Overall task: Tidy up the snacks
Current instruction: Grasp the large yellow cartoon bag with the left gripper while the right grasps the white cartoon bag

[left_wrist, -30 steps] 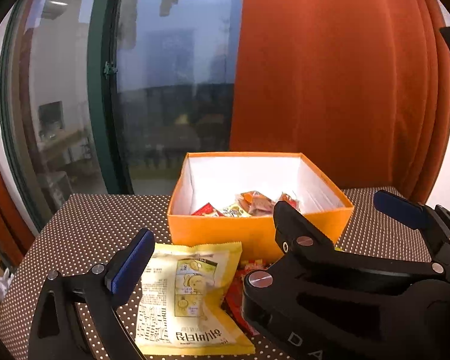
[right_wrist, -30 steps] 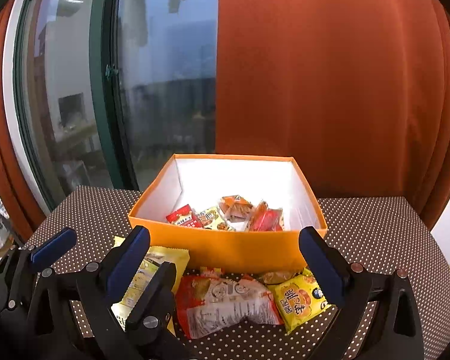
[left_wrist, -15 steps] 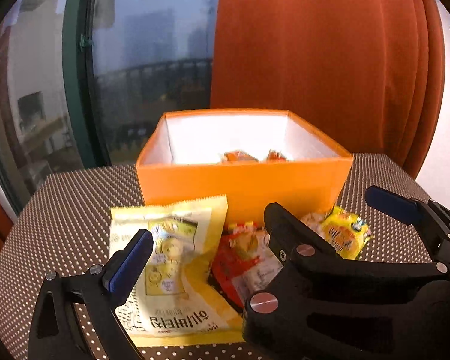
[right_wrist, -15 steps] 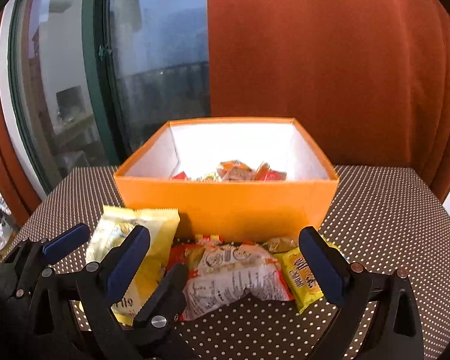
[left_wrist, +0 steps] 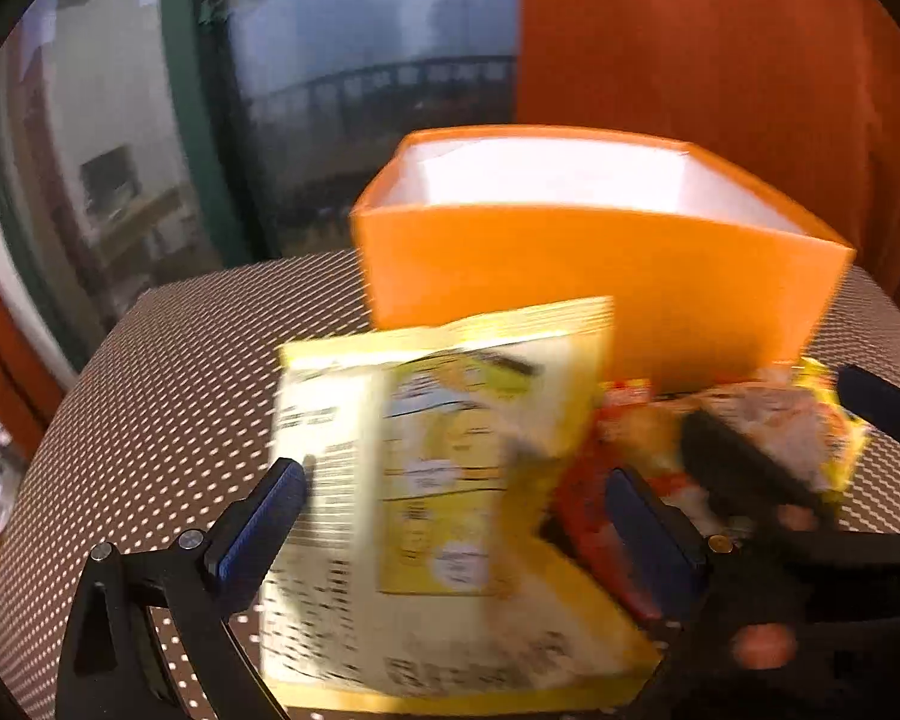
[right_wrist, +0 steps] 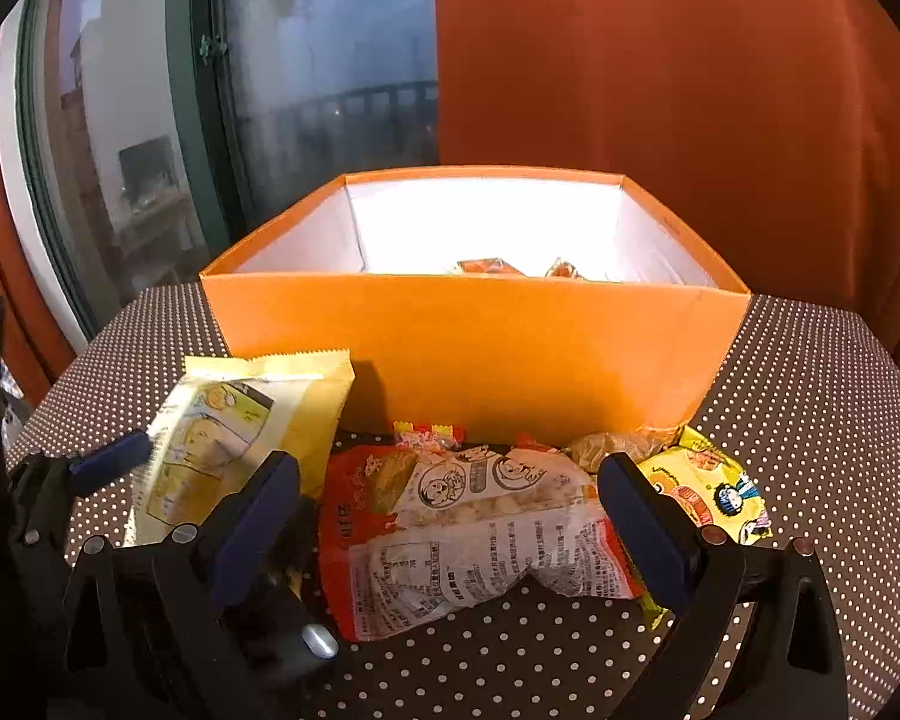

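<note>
An orange box [right_wrist: 474,348] with a white inside stands on the dotted table and holds several small snack packs [right_wrist: 486,266]. In front of it lie a pale yellow snack bag [left_wrist: 444,456], a red-and-white snack bag [right_wrist: 468,534] and a small yellow pack [right_wrist: 708,492]. My left gripper [left_wrist: 456,522] is open, low over the table, its jaws on either side of the yellow bag [right_wrist: 234,432]. My right gripper [right_wrist: 450,522] is open, its jaws on either side of the red-and-white bag. The left view is blurred.
The table has a brown cloth with white dots [right_wrist: 810,396]. Behind it are an orange curtain [right_wrist: 660,90] and a dark window with a green frame [right_wrist: 198,90]. A small brown wrapped snack [right_wrist: 612,444] lies against the box front.
Both grippers have dropped lower and moved forward toward the bags. The left gripper now straddles the yellow bag, the right one the red-and-white bag. Both stay open.
</note>
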Demonstrator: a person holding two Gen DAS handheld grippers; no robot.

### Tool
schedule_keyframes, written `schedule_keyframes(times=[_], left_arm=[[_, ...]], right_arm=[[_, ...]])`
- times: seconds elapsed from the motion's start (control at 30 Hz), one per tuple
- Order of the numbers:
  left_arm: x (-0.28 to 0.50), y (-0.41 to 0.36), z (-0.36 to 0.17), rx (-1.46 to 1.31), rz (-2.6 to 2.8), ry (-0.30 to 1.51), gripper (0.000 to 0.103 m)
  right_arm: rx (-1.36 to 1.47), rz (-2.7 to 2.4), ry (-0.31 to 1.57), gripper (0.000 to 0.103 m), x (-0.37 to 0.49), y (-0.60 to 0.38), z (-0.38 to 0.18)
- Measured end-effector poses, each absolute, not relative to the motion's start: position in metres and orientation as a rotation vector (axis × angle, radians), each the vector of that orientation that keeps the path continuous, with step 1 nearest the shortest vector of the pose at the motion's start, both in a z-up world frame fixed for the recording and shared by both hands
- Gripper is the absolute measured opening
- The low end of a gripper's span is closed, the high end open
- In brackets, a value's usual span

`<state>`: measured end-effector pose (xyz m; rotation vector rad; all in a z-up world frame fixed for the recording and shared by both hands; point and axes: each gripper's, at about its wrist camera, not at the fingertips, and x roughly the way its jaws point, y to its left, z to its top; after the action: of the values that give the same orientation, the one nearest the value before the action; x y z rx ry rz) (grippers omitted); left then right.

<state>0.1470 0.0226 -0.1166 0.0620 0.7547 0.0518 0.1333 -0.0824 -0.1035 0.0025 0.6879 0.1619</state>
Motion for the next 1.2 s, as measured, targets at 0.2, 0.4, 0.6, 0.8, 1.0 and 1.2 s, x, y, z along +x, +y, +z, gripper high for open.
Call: schedule_keyframes(times=[0.2, 0.4, 0.6, 0.8, 1.0, 1.2], left_arm=[[0.162, 0.038, -0.13, 0.008, 0.084, 0.815, 0.102], [0.177, 0.036, -0.147, -0.01, 0.063, 0.886, 0.102], [0.18, 0.025, -0.154, 0.014, 0.061, 0.907, 0.102], [0.174, 0.006, -0.156, 0.048, 0.043, 0.875, 0.092], [0.17, -0.005, -0.155, 0.082, 0.034, 0.854, 0.083], [0.164, -0.009, -0.152, 0.101, 0.026, 0.839, 0.076]], right_arm=[[0.025, 0.132, 0.72, 0.101, 0.144, -0.082, -0.111], [-0.014, 0.098, 0.73, 0.101, 0.148, -0.079, -0.12], [-0.036, 0.065, 0.759, 0.101, 0.155, -0.077, -0.126], [0.002, 0.044, 0.828, 0.101, 0.172, -0.082, -0.14], [-0.016, 0.054, 0.815, 0.098, 0.172, -0.079, -0.141], [-0.02, 0.06, 0.807, 0.087, 0.163, -0.08, -0.142]])
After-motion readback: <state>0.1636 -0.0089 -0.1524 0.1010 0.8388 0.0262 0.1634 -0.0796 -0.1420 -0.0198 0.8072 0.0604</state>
